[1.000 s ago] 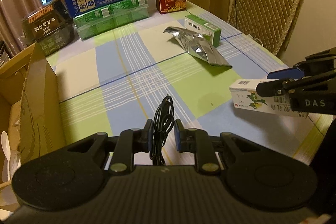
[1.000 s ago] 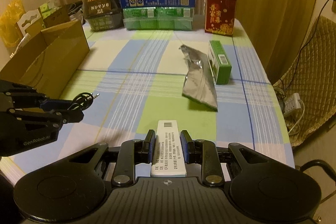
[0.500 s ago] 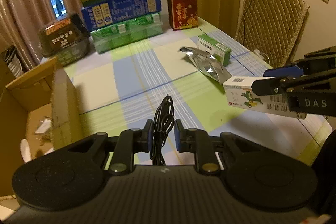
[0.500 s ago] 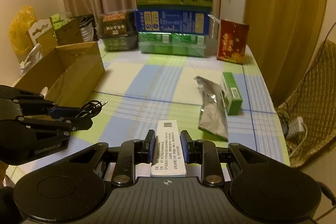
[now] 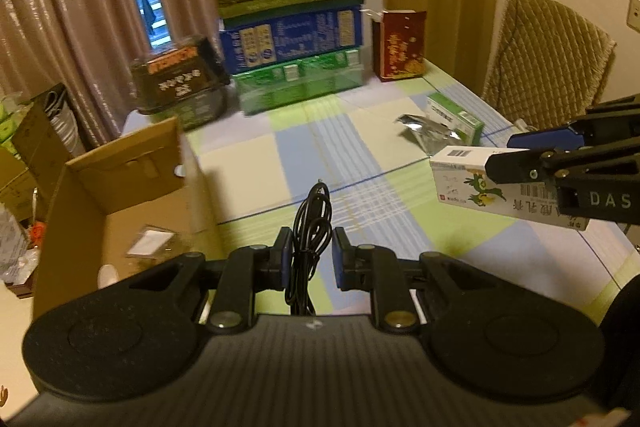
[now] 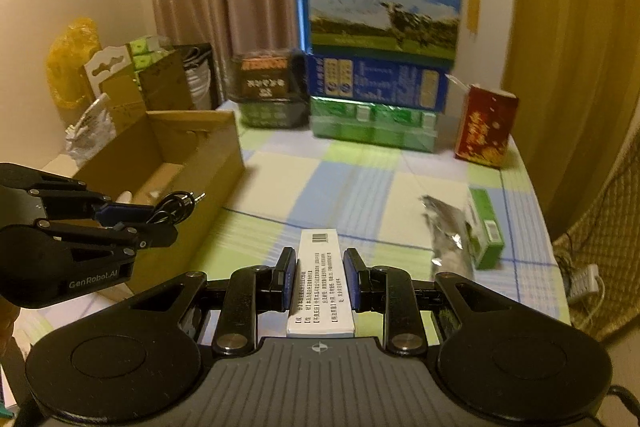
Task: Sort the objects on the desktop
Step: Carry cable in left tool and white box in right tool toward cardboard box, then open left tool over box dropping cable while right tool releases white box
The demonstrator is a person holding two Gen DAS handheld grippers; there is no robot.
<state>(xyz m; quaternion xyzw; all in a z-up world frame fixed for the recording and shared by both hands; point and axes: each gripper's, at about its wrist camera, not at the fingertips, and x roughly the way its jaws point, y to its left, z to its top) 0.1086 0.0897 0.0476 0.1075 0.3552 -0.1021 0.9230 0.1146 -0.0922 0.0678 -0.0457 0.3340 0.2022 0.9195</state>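
Far left: open cardboard box (image 5: pixel 120 187) at the table's left edge, flap raised, a small clear packet (image 5: pixel 150 245) and a white object lying inside; contents otherwise blurred.

Left gripper (image 5: pixel 308 261): fingers (image 5: pixel 285 259) pinching a coiled black audio cable (image 5: pixel 311 227), held above the table (image 5: pixel 248 179) just beside the box's right wall; plug tip pointing forward. In the right wrist view, same gripper (image 6: pixel 160 223) seen over the box (image 6: pixel 192 155), cable (image 6: pixel 176 205) loops protruding past the fingertips.

Centre rear: stacked milk cartons (image 6: pixel 380 51) against the curtain, dark packaged box (image 6: pixel 266 83) to their left, red carton (image 6: pixel 486 123) to their right.

Right gripper (image 6: pixel 319 279): fingers (image 6: pixel 289 277) clamped on a long white medicine box (image 6: pixel 320 279), barcode end forward, raised above the checked tablecloth. In the left wrist view, same gripper (image 5: pixel 516 155) holding the box (image 5: pixel 464 183) level at the right.

Right side of table: crumpled silver foil pouch (image 6: pixel 448 227) lying flat, touching a green-and-white medicine box (image 6: pixel 486 227) on its right.
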